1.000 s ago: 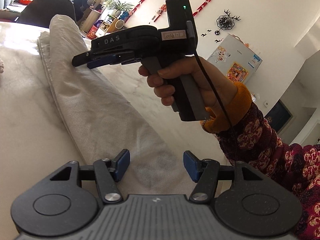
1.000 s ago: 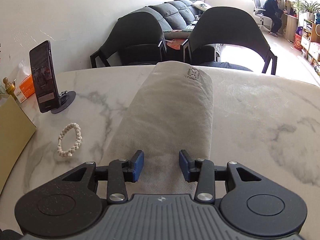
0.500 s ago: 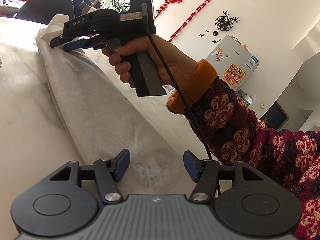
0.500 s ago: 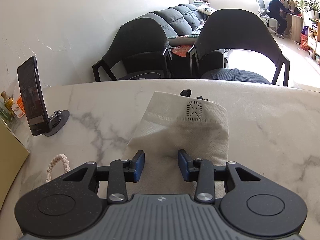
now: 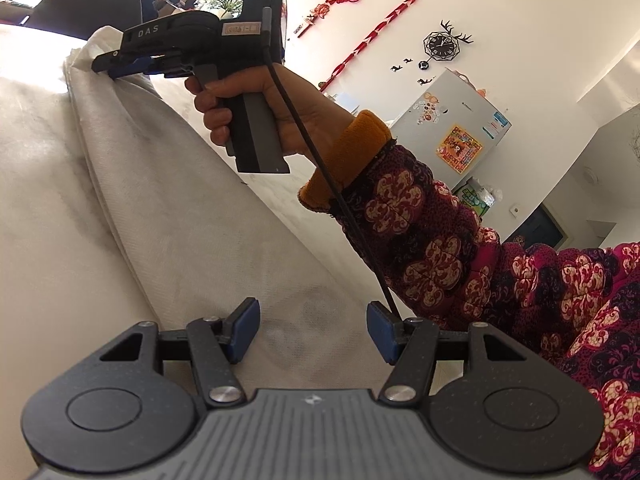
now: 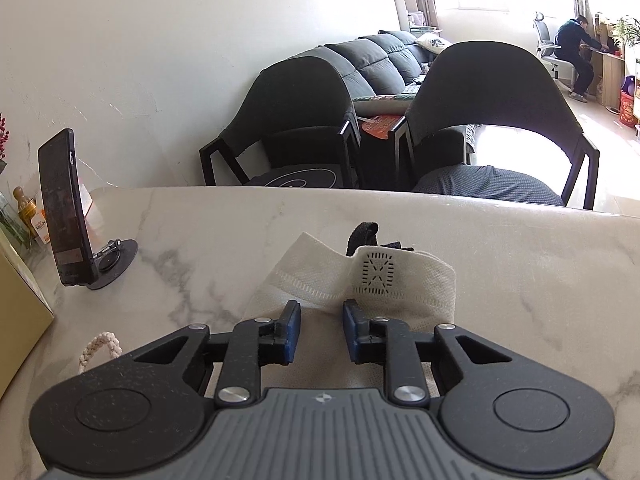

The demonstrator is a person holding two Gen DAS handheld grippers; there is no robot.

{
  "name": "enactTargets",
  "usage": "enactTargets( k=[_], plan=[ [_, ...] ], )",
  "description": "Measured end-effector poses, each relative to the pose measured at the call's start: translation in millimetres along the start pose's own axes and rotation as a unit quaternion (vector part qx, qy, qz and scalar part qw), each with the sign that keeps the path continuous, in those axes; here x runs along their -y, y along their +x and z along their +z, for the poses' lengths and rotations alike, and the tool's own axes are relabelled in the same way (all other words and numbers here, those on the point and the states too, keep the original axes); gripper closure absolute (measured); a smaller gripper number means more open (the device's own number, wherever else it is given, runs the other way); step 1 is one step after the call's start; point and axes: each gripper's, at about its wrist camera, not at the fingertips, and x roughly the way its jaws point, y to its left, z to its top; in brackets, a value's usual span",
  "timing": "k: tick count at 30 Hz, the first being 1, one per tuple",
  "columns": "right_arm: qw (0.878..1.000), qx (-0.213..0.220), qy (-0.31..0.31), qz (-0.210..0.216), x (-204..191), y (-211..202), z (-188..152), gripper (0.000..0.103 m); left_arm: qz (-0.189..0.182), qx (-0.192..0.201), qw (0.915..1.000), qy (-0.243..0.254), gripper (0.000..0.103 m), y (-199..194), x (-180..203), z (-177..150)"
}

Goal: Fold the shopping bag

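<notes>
surface: marble table [image 6: 520,264] | bag [image 6: 400,280] lying flat | left gripper [image 5: 313,330] apart | right gripper [image 6: 321,334] closing over bag, not clamped | room: chairs [image 6: 492,92], sofa [image 6: 384,60]

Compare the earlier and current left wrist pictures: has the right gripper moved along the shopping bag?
Yes. The right gripper has travelled up the shopping bag toward its far end, nearer the dark chair; its jaws are closing there.

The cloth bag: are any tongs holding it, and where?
Not yet. The right tongs are closing over the white fabric shopping bag's top hem; the left tongs are open above it.
</notes>
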Motion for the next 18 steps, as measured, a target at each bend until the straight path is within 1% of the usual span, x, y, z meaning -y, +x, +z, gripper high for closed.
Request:
enactTargets(
  k=[6,12,14,16,17,18],
  plan=[
    [1.0,0.006,-0.017,0.0,-1.3,6.7,4.5,0.077,-0.003,-0.002,1.0,0.001,0.043,9.1,11.0,-2.1],
    [0.999,0.023,-0.035,-0.004,-2.9,10.3,1.3,0.077,-0.002,-0.002,1.0,0.001,0.043,6.8,23.4,-12.0],
    [0.999,0.026,-0.041,-0.007,-5.1,11.2,0.4,0.074,-0.002,-0.002,1.0,0.001,0.043,8.9,26.5,-12.4],
    [0.998,0.027,-0.053,-0.004,-8.5,10.6,-0.7,0.064,-0.001,-0.001,1.0,0.001,0.043,10.9,30.2,-13.4],
    [0.998,0.027,-0.054,-0.001,-8.9,9.3,-0.7,0.062,-0.002,-0.001,1.0,0.0,0.043,11.7,31.6,-13.7],
    [0.998,0.029,-0.048,0.001,-8.2,6.1,-0.5,0.057,-0.002,0.0,1.0,-0.001,0.043,12.6,33.2,-14.1]
  ],
)
